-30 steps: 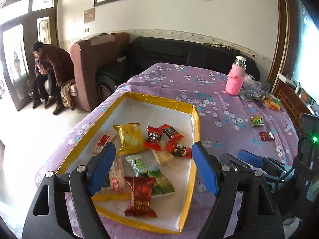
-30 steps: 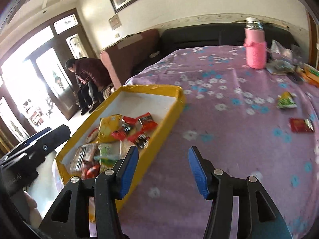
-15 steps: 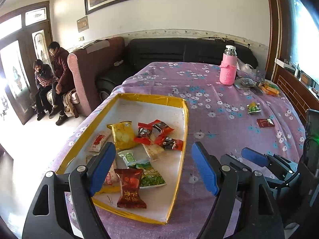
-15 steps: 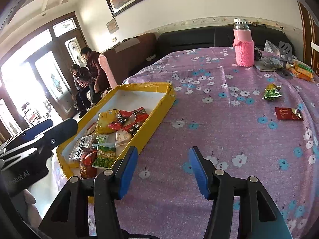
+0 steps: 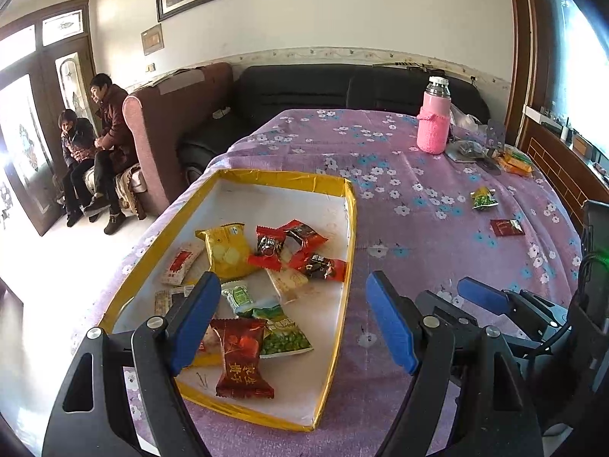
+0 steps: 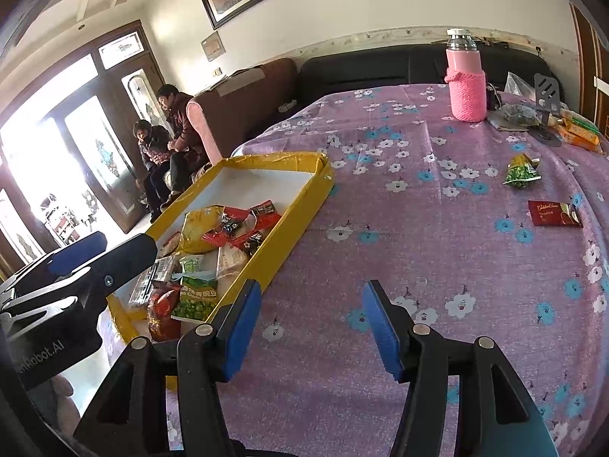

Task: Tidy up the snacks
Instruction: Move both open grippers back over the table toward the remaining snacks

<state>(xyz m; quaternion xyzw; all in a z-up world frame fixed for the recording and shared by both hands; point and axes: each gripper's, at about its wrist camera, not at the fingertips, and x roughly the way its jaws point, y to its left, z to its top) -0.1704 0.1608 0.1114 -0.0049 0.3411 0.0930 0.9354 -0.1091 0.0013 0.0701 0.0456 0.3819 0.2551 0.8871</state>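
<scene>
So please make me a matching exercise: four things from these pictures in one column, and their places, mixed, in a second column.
Things:
1. yellow packet
2. dark red flat packet
3. pink bottle
4. green pea packet

Places:
A. far end of the tablecloth, upright
B. on the cloth, outside the tray
C. in the tray, near end
D. in the tray, middle

Pairs: 1-D, 2-B, 3-A, 4-C

left tongs (image 6: 76, 266): "...nkobot.AI" | red packet (image 6: 554, 213): "Golden..." partly legible
</scene>
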